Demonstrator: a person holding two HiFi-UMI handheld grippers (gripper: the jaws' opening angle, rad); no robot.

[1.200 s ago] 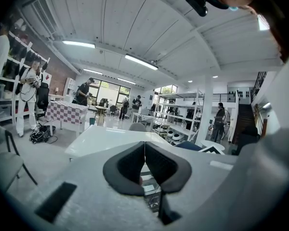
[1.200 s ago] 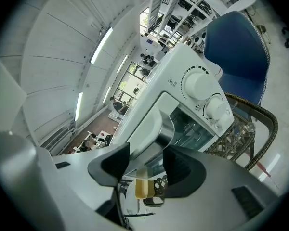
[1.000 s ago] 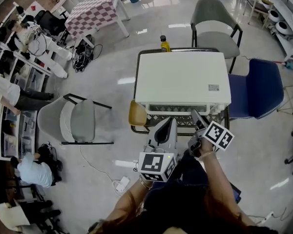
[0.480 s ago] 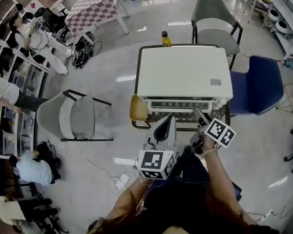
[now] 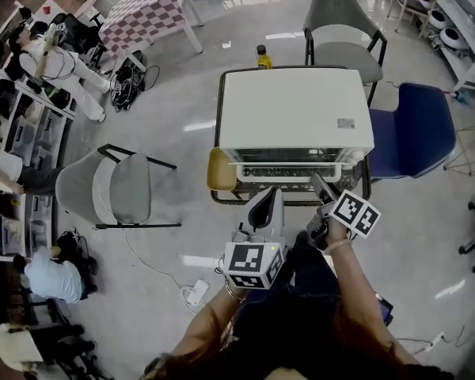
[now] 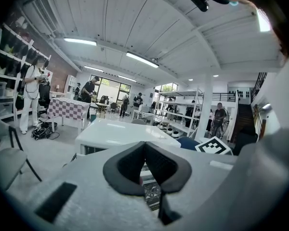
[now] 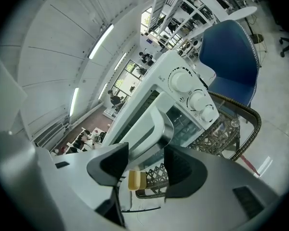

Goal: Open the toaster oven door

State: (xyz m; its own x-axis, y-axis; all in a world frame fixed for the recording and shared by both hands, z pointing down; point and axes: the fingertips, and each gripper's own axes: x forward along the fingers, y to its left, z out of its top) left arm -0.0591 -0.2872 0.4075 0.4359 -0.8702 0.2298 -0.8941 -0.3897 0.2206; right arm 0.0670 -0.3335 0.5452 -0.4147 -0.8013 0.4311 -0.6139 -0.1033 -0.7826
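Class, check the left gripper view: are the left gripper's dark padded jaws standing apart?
No, the left gripper shows its dark padded jaws pressed together with nothing between them.

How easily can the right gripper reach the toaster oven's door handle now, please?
Likely yes, easily: the right gripper is open, and the door handle lies just ahead of its jaws, with nothing between.
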